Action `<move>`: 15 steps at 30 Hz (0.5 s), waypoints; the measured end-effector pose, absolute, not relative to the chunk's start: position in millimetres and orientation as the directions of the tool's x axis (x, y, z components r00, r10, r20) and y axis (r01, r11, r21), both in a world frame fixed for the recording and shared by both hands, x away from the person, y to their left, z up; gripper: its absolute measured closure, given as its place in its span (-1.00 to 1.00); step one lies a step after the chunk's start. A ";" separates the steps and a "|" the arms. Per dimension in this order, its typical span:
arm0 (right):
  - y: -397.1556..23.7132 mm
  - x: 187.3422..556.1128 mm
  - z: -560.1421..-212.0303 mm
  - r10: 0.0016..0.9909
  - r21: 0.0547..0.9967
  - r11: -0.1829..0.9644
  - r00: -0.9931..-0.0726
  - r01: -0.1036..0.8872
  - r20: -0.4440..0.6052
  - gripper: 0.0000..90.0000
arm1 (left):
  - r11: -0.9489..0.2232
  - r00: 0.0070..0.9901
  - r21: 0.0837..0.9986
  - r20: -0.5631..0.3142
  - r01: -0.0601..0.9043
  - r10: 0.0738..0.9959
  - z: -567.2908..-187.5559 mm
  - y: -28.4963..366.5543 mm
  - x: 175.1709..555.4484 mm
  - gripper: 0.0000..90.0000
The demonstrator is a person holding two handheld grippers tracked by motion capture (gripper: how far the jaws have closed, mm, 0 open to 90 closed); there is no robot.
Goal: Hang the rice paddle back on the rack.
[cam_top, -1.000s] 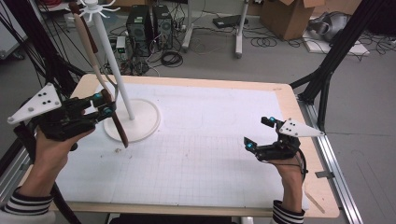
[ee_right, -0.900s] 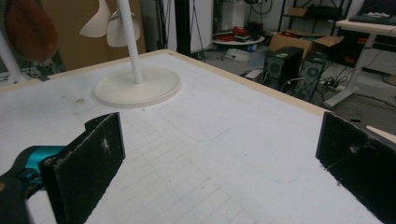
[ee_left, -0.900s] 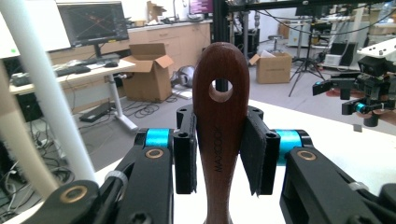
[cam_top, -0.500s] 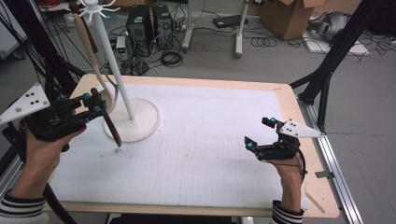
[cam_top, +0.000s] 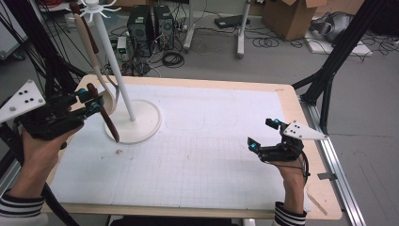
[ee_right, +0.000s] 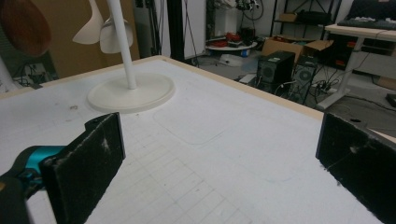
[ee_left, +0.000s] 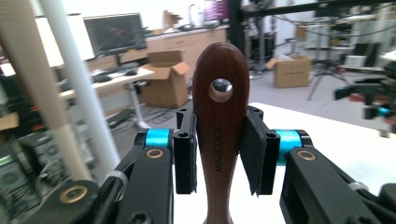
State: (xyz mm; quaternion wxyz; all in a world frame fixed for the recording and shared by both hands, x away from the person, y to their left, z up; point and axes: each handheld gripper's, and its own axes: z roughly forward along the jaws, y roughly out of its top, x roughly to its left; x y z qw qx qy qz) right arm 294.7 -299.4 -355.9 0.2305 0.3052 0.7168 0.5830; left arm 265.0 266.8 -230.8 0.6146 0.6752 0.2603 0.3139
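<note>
The utensil stand (cam_top: 134,123) sits on the table (cam_top: 282,94) at its far left part. A spoon (cam_top: 87,40) hangs beside the stand's pole, on its left. A wooden utensil (cam_top: 104,115) slants over the left edge of the stand's base, between the pads of the left gripper (cam_top: 89,101), left of the stand. The right gripper (cam_top: 262,134) is far right of the stand, nearer the person. Two computer towers (cam_top: 150,26) stand on the floor behind the stand.
</note>
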 end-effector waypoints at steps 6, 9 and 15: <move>-300.9 293.8 -354.7 0.708 0.979 0.121 -0.705 0.163 0.029 -1.00 | -0.091 0.615 0.996 0.064 0.013 0.786 -217.8 264.2 267.9 0.51; -300.7 293.1 -355.0 0.718 0.978 0.128 -0.696 0.167 0.025 -1.00 | -0.099 0.589 0.994 0.058 0.037 0.806 -212.2 260.6 269.6 0.51; -294.0 293.6 -355.2 0.704 0.977 0.137 -0.710 0.162 0.019 -1.00 | -0.101 0.502 0.993 0.055 0.067 0.863 -197.7 253.7 271.4 0.51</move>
